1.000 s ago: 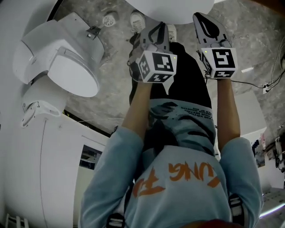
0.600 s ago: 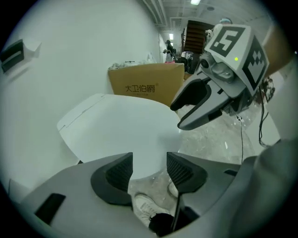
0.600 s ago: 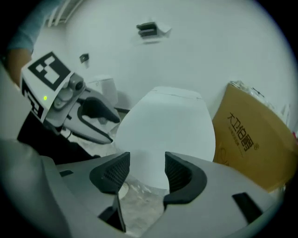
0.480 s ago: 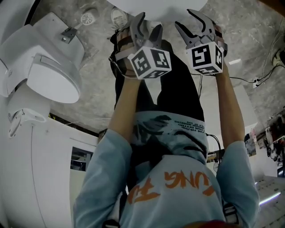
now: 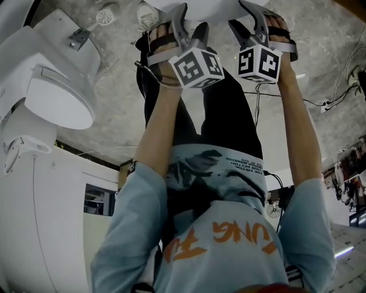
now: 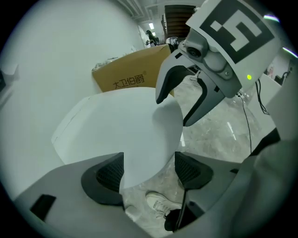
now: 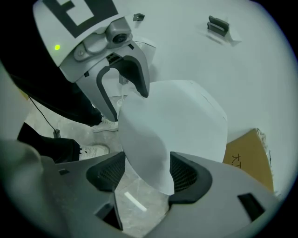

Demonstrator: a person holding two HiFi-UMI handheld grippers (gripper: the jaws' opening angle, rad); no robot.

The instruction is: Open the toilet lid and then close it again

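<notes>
Lid: toilet lid (image 5: 220, 4), top centre of head view.
L tongs (image 6: 149, 171): spread, just been opening; lid rim in gap, unpinched.
R tongs (image 7: 142, 173): spread, just been opening; rim in gap.
Tip: prob. close both evenly on rim, lift together.

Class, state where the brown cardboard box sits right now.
In the left gripper view the cardboard box stands at upper centre, behind the white toilet lid and left of the right gripper.

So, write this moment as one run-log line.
left tongs: just opened, astride toilet lid rim | right tongs: just opened, astride rim | grip: none yet
</notes>
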